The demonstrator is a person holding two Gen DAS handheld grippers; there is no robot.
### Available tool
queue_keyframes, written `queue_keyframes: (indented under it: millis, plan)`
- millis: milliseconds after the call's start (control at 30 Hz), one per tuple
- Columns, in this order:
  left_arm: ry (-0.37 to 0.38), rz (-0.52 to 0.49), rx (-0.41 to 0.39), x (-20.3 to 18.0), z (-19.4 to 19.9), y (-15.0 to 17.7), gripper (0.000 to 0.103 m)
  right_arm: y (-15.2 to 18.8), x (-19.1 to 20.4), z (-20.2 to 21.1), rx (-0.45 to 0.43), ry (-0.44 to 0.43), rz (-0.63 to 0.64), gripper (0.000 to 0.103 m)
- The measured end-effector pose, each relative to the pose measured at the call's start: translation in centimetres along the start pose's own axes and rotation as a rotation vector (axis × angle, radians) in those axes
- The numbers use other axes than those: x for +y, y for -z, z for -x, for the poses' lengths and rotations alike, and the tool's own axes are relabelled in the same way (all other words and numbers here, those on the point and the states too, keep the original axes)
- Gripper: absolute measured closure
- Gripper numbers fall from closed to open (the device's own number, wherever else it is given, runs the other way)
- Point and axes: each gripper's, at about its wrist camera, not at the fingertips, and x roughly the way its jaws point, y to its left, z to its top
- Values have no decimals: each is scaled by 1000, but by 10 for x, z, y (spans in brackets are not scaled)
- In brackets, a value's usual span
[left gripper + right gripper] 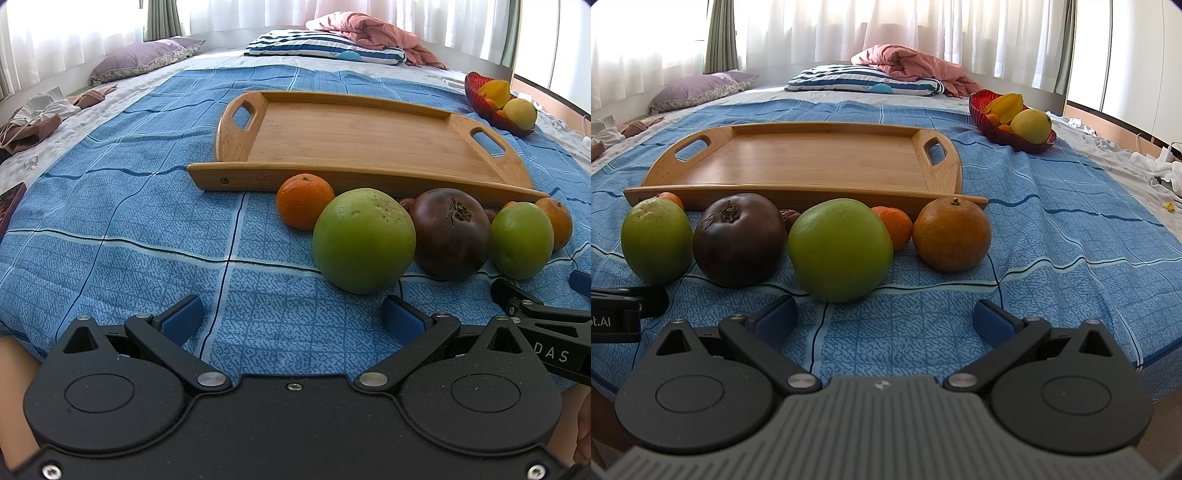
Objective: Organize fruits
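Several fruits lie in a row on the blue bedspread in front of an empty wooden tray (354, 144) (812, 162). From left: a small orange (304, 201), a big green fruit (364, 240) (655, 240), a dark purple tomato-like fruit (452, 232) (738, 240), a second green fruit (521, 240) (840, 249), a small tangerine (895, 227), and a brownish orange (557, 221) (951, 234). My left gripper (291, 321) is open, just short of the big green fruit. My right gripper (884, 319) is open, just before the second green fruit.
A red glass bowl (480, 99) (1008, 136) with yellow fruit and small oranges sits at the far right of the bed. Pillows (321, 46) and a pink blanket (908, 68) lie at the head. Clothes (37, 118) lie at left; the right gripper's finger (532, 314) shows beside mine.
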Motion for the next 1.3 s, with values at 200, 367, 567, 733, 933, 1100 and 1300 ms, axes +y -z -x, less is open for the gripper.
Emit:
queue_keyframes:
  millis: [200,367,567,733,933,1100,1300]
  plan:
    - [-2,-2,-1,0,0,0,0,0,0,0,-1,0,-1,0]
    - [-9,0,-59,-2,2,10,0,5,0,1,-29,7,-8,0]
    - [-34,7,-103,-4,6,14,0,15,1,5,-90,15,-6,0]
    - [0,-3,-106,-4,10,7,1,9,-5,13,-110,-3,-37,0]
    - [44,-62,-202,-10,24,2,13,2,-8,25,-191,-15,-53,7]
    - [68,-86,-238,-15,27,-5,18,-7,-6,22,-202,-18,-59,16]
    - [92,-69,-237,-12,20,-12,17,-14,0,17,-197,-23,-46,18]
